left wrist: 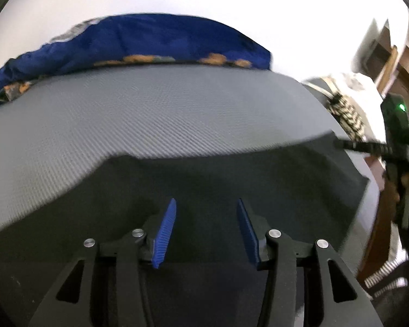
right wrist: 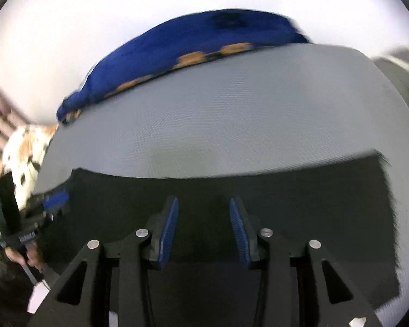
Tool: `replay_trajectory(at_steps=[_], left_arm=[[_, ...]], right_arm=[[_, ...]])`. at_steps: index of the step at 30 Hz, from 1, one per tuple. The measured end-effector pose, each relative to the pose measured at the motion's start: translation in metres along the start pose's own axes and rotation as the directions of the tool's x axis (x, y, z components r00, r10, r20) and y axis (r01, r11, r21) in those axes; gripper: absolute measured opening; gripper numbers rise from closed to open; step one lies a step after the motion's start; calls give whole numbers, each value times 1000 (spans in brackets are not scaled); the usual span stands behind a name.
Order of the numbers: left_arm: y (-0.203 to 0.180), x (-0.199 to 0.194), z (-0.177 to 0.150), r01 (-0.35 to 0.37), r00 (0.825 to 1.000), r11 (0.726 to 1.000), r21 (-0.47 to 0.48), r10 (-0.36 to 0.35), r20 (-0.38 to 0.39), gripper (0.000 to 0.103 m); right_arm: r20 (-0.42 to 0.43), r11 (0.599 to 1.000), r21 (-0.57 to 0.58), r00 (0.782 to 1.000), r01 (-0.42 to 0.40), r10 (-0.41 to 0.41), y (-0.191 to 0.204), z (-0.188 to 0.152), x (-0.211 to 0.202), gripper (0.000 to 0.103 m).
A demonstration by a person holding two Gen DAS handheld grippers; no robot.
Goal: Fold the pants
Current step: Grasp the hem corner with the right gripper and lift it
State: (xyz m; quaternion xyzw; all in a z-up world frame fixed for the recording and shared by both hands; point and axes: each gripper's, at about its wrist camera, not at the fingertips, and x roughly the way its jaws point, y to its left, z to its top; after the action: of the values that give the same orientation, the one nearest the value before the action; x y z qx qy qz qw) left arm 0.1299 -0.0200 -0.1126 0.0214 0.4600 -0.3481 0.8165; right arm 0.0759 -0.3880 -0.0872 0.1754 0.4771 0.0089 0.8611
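blue-padded left gripper [left wrist: 205, 204] and right gripper [right wrist: 203, 204] gape empty; flat dark grey fabric pants [left wrist: 231, 169] lie beneath them, lower frame.

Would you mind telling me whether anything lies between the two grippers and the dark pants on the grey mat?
Nothing visible does. The left gripper and right gripper both sit with jaws apart directly over the dark pants. The blue cloth lies at the far edge of the grey mat, apart from the pants.

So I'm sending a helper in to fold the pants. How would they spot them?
Find the grey textured mat. The pants are the flat dark cloth on its near part. The blue, orange-patterned fabric lies bunched at the far edge.
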Motion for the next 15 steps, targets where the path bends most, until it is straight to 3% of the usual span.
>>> replay_trajectory(at_steps=[7,10,15], left_arm=[[-42,-8,-28,75,996,997,-4,-76,-55,50],[-54,0,-35,53,995,999,4,-52,-84,50],[-67,9,-40,14,995,1000,-22,-16,-94,50]], right_arm=[[-3,964,253,996,85,-87,-123,-28,-70,39],[-25,926,371,998,63,-58,-170,-50,-84,39],[11,862,502,997,-73,78,-215,-85,-94,39]])
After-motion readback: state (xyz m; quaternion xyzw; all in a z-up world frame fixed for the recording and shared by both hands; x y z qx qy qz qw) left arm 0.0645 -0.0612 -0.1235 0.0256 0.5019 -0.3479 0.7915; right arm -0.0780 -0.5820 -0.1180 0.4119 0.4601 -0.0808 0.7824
